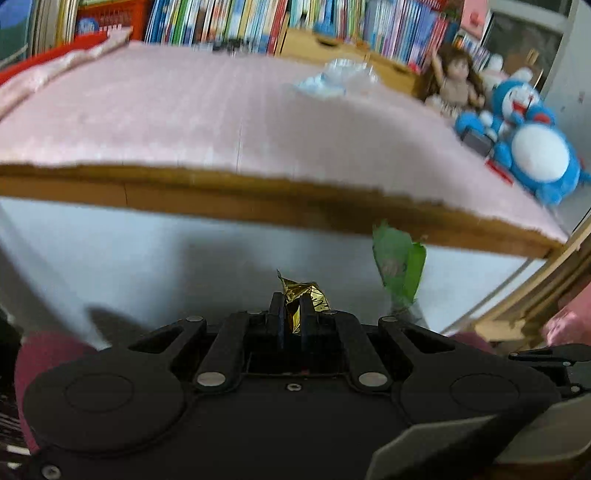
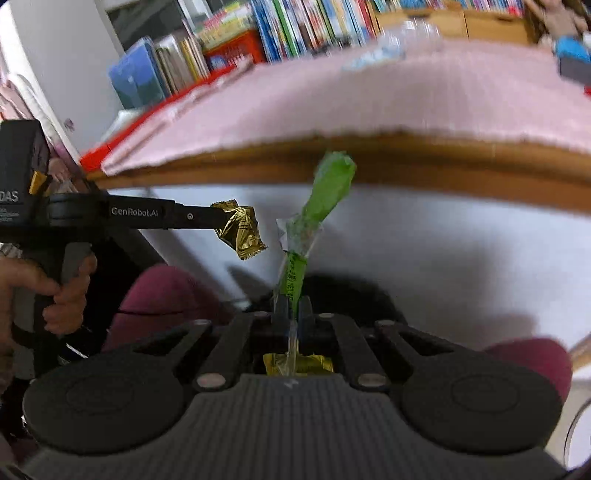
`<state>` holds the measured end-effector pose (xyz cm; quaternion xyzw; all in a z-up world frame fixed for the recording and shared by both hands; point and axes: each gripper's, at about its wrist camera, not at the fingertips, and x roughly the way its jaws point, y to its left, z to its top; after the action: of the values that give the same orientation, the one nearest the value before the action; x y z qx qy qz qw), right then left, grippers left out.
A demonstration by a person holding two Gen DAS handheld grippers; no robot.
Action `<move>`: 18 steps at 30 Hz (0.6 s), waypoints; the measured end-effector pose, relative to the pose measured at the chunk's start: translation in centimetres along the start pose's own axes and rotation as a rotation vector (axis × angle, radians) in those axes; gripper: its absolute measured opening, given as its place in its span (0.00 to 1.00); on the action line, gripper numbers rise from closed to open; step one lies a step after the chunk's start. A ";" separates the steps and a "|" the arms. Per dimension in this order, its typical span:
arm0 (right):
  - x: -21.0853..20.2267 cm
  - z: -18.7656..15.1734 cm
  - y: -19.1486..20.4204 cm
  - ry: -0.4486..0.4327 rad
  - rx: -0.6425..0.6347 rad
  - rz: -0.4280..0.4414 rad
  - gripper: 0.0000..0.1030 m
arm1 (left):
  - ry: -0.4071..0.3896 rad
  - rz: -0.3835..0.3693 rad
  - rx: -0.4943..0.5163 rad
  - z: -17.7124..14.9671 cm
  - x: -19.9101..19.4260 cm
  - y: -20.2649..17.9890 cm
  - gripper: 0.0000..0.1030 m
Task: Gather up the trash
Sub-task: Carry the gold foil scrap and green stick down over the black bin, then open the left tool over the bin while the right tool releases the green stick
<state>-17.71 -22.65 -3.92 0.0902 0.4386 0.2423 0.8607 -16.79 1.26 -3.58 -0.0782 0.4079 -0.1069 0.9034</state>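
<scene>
Holding trash: left claw [image 1: 291, 312] clamps a gold wrapper [image 1: 304, 295]; right claw [image 2: 291, 314] clamps a green wrapper [image 2: 314, 218], long axis running forward from its tips, just right of the gold.

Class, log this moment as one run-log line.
left gripper: shut on gold wrapper | right gripper: shut on green wrapper | clear plastic: on table

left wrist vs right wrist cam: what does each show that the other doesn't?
Left wrist only: the Doraemon plush and the doll at the far right of the table. Right wrist only: the left gripper side-on, the hand on its grip, and a yellow wrapper tucked behind the right gripper. Both: the gold foil wrapper pinched by the left gripper, the green wrapper pinched by the right, the pink tablecloth, the bookshelf.
</scene>
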 end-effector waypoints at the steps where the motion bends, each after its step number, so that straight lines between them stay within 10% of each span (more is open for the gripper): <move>1: 0.5 -0.4 -0.1 0.015 0.005 -0.005 0.07 | 0.015 0.009 0.001 -0.3 0.6 0.1 0.07; 18: 5.5 -1.9 -0.9 0.180 0.068 -0.035 0.09 | 0.175 0.055 -0.009 -3.2 6.1 2.1 0.08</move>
<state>-16.23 -20.78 -9.32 0.0893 0.5238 0.2193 0.8183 -14.99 1.56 -10.51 -0.0617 0.4880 -0.0867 0.8664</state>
